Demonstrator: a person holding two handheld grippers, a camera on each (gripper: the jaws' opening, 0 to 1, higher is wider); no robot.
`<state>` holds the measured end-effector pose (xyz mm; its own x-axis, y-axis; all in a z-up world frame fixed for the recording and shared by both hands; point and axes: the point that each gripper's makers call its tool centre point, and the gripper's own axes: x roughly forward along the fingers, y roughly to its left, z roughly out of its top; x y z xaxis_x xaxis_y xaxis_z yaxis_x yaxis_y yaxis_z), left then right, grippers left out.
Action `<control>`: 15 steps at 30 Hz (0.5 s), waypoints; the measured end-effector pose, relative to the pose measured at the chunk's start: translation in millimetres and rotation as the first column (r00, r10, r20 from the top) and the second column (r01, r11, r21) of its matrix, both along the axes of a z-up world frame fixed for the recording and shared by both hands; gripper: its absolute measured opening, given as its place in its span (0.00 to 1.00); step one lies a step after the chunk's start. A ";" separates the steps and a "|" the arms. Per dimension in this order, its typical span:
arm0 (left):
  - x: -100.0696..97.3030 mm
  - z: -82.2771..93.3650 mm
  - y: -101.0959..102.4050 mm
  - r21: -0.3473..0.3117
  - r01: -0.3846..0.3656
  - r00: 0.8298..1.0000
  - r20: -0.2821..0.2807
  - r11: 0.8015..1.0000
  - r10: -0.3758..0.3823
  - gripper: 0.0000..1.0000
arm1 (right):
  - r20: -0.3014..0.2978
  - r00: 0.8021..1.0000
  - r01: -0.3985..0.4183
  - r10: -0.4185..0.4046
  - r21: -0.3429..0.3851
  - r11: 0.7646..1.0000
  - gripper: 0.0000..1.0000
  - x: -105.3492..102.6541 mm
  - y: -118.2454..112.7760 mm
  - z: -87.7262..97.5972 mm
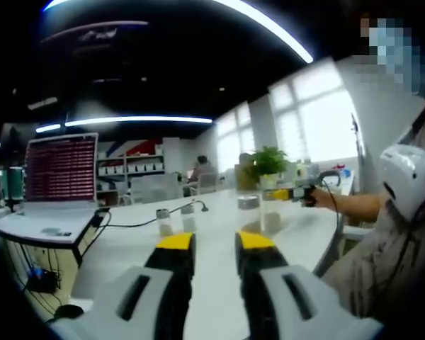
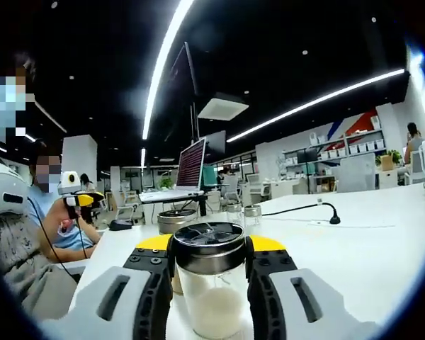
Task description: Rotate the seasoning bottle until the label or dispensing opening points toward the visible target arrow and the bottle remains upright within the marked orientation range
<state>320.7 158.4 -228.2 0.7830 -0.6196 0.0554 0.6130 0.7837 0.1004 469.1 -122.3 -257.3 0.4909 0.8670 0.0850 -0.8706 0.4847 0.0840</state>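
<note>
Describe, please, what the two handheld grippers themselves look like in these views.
Both match: the left gripper and right gripper each have light grey moulded bodies with slotted openings, black inner jaws, and yellow caps at the fingertips. No cables or markings are visible on them.

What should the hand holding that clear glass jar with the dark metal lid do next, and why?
Probably a slow twist of the upright clear glass seasoning jar. The right gripper has its yellow-tipped jaws on both sides of it, just under the dark metal lid. No target arrow is visible, so the direction can't be judged.
</note>
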 end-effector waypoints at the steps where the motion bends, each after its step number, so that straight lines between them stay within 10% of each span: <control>1: 0.1 -0.1 -0.1 0.000 0.000 1.000 -0.001 1.000 0.000 0.24 | -0.005 1.000 -0.011 0.011 0.003 1.000 0.39 1.5 -0.6 -0.5; 15: -0.3 -0.6 -1.8 0.002 0.003 1.000 0.001 1.000 -0.003 0.24 | 0.040 0.982 -0.185 0.186 -0.014 0.983 0.38 -4.5 1.9 -1.8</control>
